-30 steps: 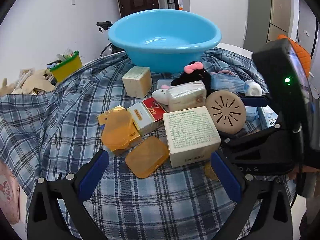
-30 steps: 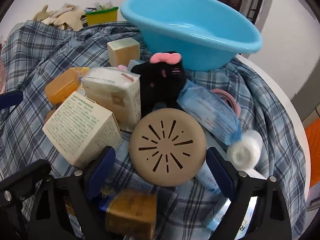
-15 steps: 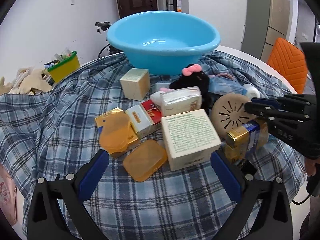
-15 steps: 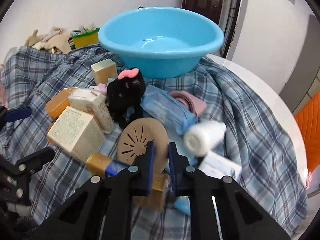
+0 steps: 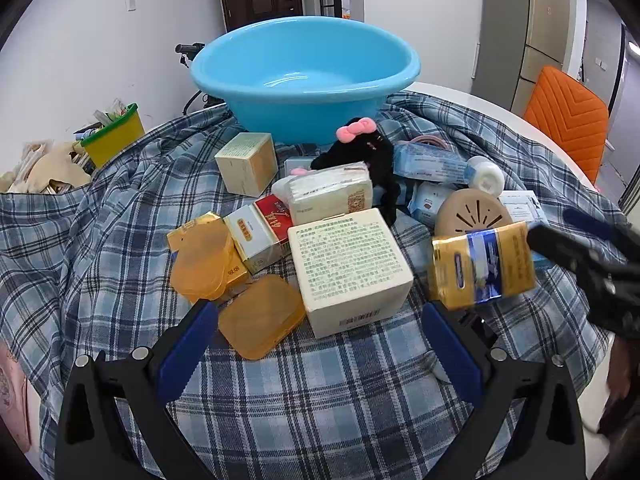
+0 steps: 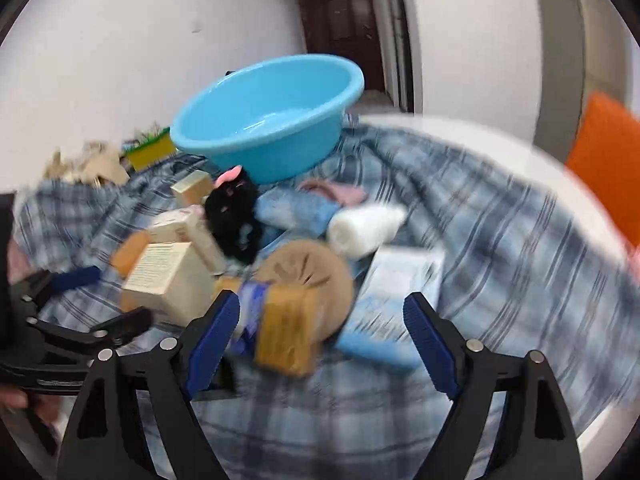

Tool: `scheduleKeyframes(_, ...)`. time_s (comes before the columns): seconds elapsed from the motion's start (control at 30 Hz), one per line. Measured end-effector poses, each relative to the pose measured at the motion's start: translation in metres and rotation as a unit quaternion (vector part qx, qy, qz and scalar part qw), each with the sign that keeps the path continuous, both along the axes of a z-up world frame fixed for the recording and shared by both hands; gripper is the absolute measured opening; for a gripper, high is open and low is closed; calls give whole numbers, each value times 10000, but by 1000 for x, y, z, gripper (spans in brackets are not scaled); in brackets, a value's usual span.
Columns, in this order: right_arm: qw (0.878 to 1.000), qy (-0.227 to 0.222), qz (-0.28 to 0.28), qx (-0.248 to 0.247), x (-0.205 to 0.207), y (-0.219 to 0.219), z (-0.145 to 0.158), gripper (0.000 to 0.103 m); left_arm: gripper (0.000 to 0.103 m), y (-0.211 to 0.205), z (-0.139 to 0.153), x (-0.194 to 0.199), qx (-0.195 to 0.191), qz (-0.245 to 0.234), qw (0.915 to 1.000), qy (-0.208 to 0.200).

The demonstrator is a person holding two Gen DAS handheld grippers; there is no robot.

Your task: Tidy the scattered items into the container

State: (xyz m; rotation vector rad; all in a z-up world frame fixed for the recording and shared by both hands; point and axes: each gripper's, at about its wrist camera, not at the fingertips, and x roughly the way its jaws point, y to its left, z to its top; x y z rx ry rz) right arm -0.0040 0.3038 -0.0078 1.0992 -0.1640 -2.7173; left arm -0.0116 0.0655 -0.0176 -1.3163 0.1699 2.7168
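A blue basin point(image 5: 306, 78) stands at the back of a table draped in plaid cloth point(image 5: 280, 400); it also shows in the right wrist view point(image 6: 268, 116). Boxes, orange lids, a black plush point(image 5: 372, 152) and a tan vented disc point(image 5: 472, 212) lie in front of it. My left gripper point(image 5: 316, 344) is open and empty, near the white box point(image 5: 348, 268). My right gripper point(image 6: 320, 340) is open. A gold and blue packet point(image 6: 280, 320) sits between its fingers, loose and blurred; it appears in the left wrist view point(image 5: 482, 266) beside the right gripper's fingers point(image 5: 576, 248).
A white bottle point(image 5: 486, 172) and blue packs point(image 5: 432, 164) lie right of the plush. A yellow-green bin point(image 5: 114, 136) sits at the left beyond the table. An orange chair point(image 5: 566, 116) stands at the right. The white table rim point(image 6: 500, 140) shows past the cloth.
My right gripper was shut on the gold and blue packet and has opened wide; the packet is loose between its fingers. The right wrist view has swung and is blurred. The left gripper has barely moved.
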Motion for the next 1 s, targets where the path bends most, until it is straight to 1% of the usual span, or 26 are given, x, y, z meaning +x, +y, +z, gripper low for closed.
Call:
scheduleKeyframes(0.07, 10000, -3, 25, 0, 4, -7, -7, 84, 103, -3, -1, 1, -9, 26, 10000, -15)
scheduleKeyframes(0.13, 9992, 13, 245, 330, 4, -19, -15, 84, 103, -6, -1, 3, -22, 35, 10000, -14)
scheduleKeyframes(0.17, 9975, -13, 492, 513, 4, -27, -18, 84, 103, -8, 0, 4, -37, 39, 10000, -9)
scheduleKeyframes(0.23, 9924, -10, 1023, 677, 7, -34, -22, 84, 103, -12, 1, 7, -68, 60, 10000, 21)
scheduleKeyframes(0.3, 9869, 91, 1311, 932, 11, -38, -24, 83, 103, -17, 1, 9, -67, 124, 9999, 50)
scheduleKeyframes(0.33, 9851, 66, 1344, 1068, 11, -38, -25, 78, 103, -19, 1, 9, -46, 159, 9998, 54)
scheduleKeyframes(0.37, 9853, -10, 1381, 1007, 10, -35, -25, 74, 103, -21, 1, 9, -13, 189, 9998, 49)
scheduleKeyframes(0.4, 9869, -242, 1416, 735, 8, -30, -25, 60, 103, -22, 1, 9, 23, 207, 9998, 35)
scheduleKeyframes(0.43, 9872, -446, 1466, 448, 6, -26, -25, 52, 103, -22, 0, 9, 50, 209, 9998, 18)
scheduleKeyframes(0.47, 9855, -637, 1559, 197, 5, -23, -26, 50, 103, -21, -1, 10, 63, 195, 9998, 5)
scheduleKeyframes(0.5, 9831, -757, 1666, 68, 7, -23, -27, 46, 103, -20, -2, 10, 60, 170, 9998, -2)
scheduleKeyframes(0.57, 9812, -702, 1795, 127, 17, -28, -26, 38, 103, -16, -3, 11, 16, 93, 10000, -13)
scheduleKeyframes(0.6, 9799, -659, 1872, 200, 23, -32, -24, 29, 103, -14, -4, 11, -14, 52, 10000, -18)
scheduleKeyframes(0.63, 9786, -652, 1934, 256, 28, -36, -23, 27, 103, -12, -4, 11, -35, 30, 10000, -16)
scheduleKeyframes(0.7, 9778, -651, 1939, 464, 37, -43, -23, 27, 103, -11, -4, 12, -42, 17, 10000, 2)
scheduleKeyframes(0.73, 9787, -552, 1900, 547, 41, -45, -23, 28, 103, -11, -3, 12, -25, 23, 10000, 9)
scheduleKeyframes(0.77, 9795, -492, 1886, 503, 43, -46, -23, 29, 103, -12, -3, 12, -2, 34, 10000, 14)
scheduleKeyframes(0.8, 9798, -525, 1895, 358, 44, -47, -25, 37, 103, -13, -3, 12, 16, 52, 10000, 15)
scheduleKeyframes(0.83, 9800, -604, 1890, 172, 44, -48, -27, 55, 103, -14, -3, 12, 21, 70, 10000, 15)
scheduleKeyframes(0.87, 9812, -620, 1828, 33, 43, -49, -29, 62, 103, -15, -2, 12, 19, 85, 10000, 17)
scheduleKeyframes(0.9, 9839, -541, 1700, -80, 43, -51, -30, 67, 103, -16, -2, 12, 11, 96, 10000, 21)
scheduleKeyframes(0.93, 9863, -420, 1594, -111, 43, -53, -30, 67, 103, -17, -1, 13, 3, 102, 9999, 28)
scheduleKeyframes(0.97, 9880, -286, 1519, -53, 44, -59, -30, 69, 103, -18, 0, 13, -7, 110, 9999, 37)
scheduleKeyframes(1.0, 9888, -208, 1475, 29, 45, -64, -31, 72, 103, -19, 0, 14, -15, 122, 9999, 45)
